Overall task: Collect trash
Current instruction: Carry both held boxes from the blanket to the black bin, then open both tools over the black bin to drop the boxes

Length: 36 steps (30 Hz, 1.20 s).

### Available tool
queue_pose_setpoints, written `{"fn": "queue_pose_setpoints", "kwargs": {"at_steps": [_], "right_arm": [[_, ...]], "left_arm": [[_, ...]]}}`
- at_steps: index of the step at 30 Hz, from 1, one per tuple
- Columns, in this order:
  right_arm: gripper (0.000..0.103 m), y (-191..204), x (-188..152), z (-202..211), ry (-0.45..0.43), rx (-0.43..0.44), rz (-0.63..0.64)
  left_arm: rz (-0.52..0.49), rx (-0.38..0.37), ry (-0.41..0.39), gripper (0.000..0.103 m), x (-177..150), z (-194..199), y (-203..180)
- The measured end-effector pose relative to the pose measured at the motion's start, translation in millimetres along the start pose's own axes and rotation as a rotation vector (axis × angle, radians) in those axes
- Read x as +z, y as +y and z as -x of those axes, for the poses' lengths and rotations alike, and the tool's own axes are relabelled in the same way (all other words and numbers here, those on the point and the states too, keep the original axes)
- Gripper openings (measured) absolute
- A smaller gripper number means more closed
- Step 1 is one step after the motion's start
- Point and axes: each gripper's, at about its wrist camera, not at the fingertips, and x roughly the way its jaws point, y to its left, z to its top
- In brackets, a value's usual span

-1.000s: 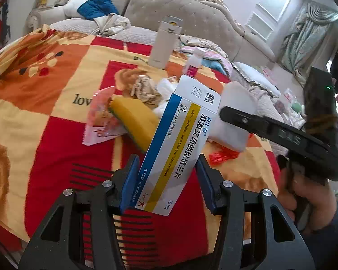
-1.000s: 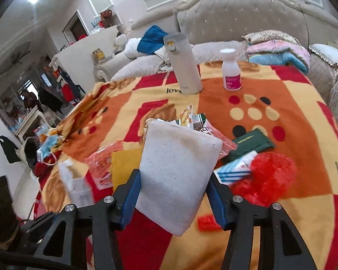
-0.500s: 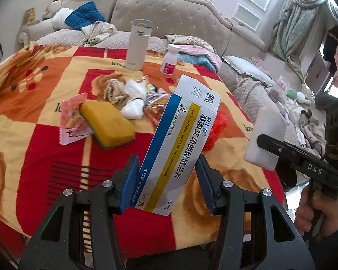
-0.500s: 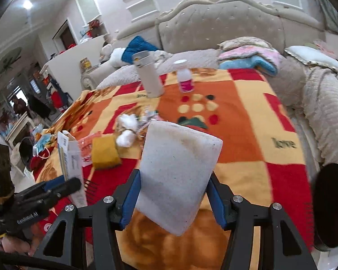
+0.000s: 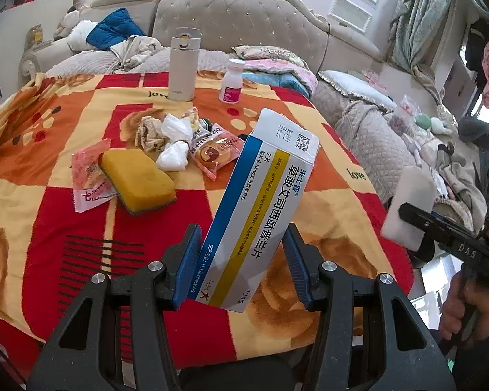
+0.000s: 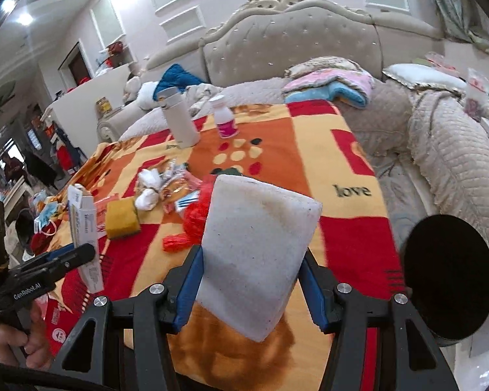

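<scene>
My left gripper (image 5: 241,260) is shut on a white medicine box (image 5: 264,208) with blue and yellow stripes, held above the table's near edge. My right gripper (image 6: 249,280) is shut on a white foam block (image 6: 257,254), held off the table's right front corner; it also shows in the left wrist view (image 5: 407,208). On the blanket-covered table (image 5: 49,123) lie a yellow sponge (image 5: 137,179), crumpled tissues (image 5: 174,140), snack wrappers (image 5: 212,153) and a pink wrapper (image 5: 88,176). A red crumpled plastic piece (image 6: 195,221) shows in the right wrist view.
A white thermos (image 5: 183,65) and a small bottle with a pink label (image 5: 231,81) stand at the table's far side. A black round bin (image 6: 450,277) sits at the right below the table edge. A tufted sofa (image 5: 244,22) with cushions surrounds the table.
Both grippers have drawn back from the table with their objects. The right gripper has swung toward the right, bringing the black bin closer in its view.
</scene>
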Motion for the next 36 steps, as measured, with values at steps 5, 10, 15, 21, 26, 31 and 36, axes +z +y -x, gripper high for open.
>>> {"fn": "queue_pose_setpoints", "kwargs": {"at_steps": [5,10,15,21,26,31,36], "right_arm": [[0.056,-38,-8,15,-0.016,-0.048,-0.057],[0.056,-86,-20,36,-0.031,-0.121,-0.113],[0.056,-133,-35,56,-0.036,-0.183,-0.176],[0.056,-178,-42,71,-0.041,-0.241,-0.228],[0.057,-195,-39,64,-0.028,-0.265,-0.239],[0.058,-206,-39,54,-0.016,-0.306,-0.232],[0.058,-224,-46,45,0.000,-0.311,-0.255]], "left_arm": [[-0.037,-0.018,0.019,0.049,-5,-10,-20],[-0.095,-0.052,0.059,0.049,-14,-28,-53],[-0.146,-0.101,0.080,0.049,-11,-46,-94],[-0.221,-0.220,0.126,0.049,9,-84,-171],[-0.287,-0.321,0.177,0.049,17,-120,-236],[-0.343,-0.372,0.227,0.049,13,-156,-286],[-0.345,-0.385,0.261,0.049,10,-184,-306]]}}
